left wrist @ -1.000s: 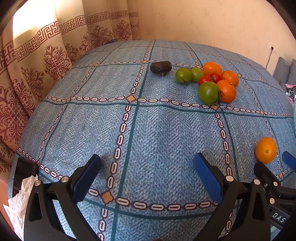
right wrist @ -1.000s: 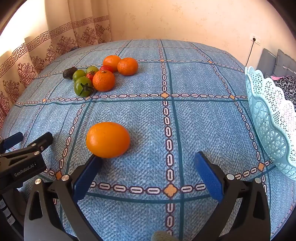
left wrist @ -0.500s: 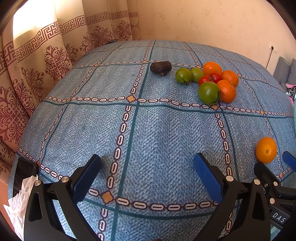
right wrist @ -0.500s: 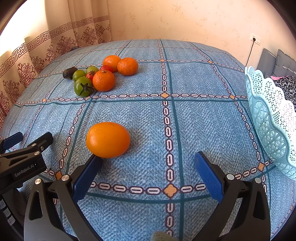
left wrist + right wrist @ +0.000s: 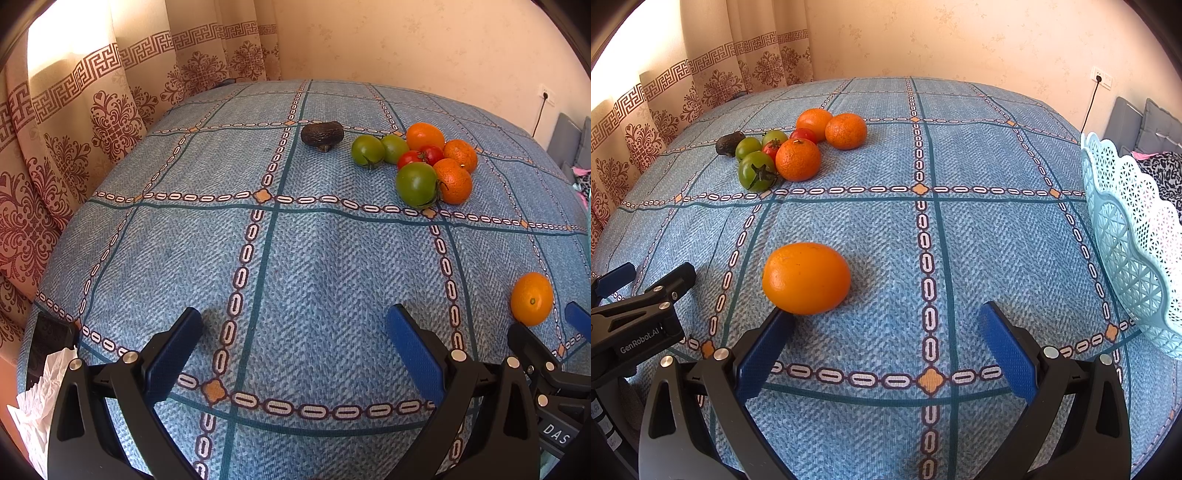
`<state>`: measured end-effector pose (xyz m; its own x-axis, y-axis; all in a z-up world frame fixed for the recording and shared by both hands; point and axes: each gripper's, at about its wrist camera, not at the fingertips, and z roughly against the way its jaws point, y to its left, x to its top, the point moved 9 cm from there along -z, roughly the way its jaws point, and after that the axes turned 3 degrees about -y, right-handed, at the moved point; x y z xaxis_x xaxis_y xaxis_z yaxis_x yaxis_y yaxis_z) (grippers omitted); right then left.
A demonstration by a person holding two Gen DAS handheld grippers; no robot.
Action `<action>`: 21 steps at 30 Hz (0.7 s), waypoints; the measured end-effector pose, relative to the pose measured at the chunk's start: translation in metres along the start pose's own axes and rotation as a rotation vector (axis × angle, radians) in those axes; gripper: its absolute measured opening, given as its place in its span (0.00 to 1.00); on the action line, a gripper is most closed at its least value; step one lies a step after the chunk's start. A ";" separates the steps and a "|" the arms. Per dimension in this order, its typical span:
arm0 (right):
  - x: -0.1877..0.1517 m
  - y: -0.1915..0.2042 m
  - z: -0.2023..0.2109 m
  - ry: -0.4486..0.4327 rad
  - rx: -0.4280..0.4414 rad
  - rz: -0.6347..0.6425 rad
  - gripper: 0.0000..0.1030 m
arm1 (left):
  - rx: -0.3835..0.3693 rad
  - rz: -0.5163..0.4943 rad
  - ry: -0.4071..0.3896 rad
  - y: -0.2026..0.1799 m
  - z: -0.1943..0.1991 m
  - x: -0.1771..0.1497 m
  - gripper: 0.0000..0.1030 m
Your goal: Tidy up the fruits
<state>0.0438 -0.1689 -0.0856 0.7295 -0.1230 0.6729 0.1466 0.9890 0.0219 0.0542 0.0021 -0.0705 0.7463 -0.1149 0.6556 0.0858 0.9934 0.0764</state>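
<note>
Nothing moved vs earlier; lone orange (image 5: 806, 277) lies fwd-left of R gripper (image 5: 886, 343), nearer it; both grippers released, L gripper (image 5: 295, 343) empty

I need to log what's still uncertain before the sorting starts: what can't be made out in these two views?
- Basket: right wrist view only; the frame edge cuts it off, so its inside and any contents are unseen.
- Dark fruit: too small and dark to identify in either view.
- Red tomatoes: hemmed in by the green tomatoes and oranges; two show, more could hide.
- White paper: left wrist view, cut by the edge and the left gripper.
</note>
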 end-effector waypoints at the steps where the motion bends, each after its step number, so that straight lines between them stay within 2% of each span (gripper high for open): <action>1: 0.000 0.000 0.000 0.000 0.000 0.000 0.98 | 0.001 -0.001 0.000 0.000 0.000 0.000 0.95; 21: 0.000 0.000 0.000 0.001 -0.001 0.001 0.98 | 0.005 -0.004 -0.002 0.000 0.003 0.003 0.95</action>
<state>0.0436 -0.1691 -0.0857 0.7300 -0.1225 0.6724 0.1466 0.9890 0.0211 0.0541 0.0017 -0.0663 0.7445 -0.1186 0.6570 0.0851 0.9929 0.0828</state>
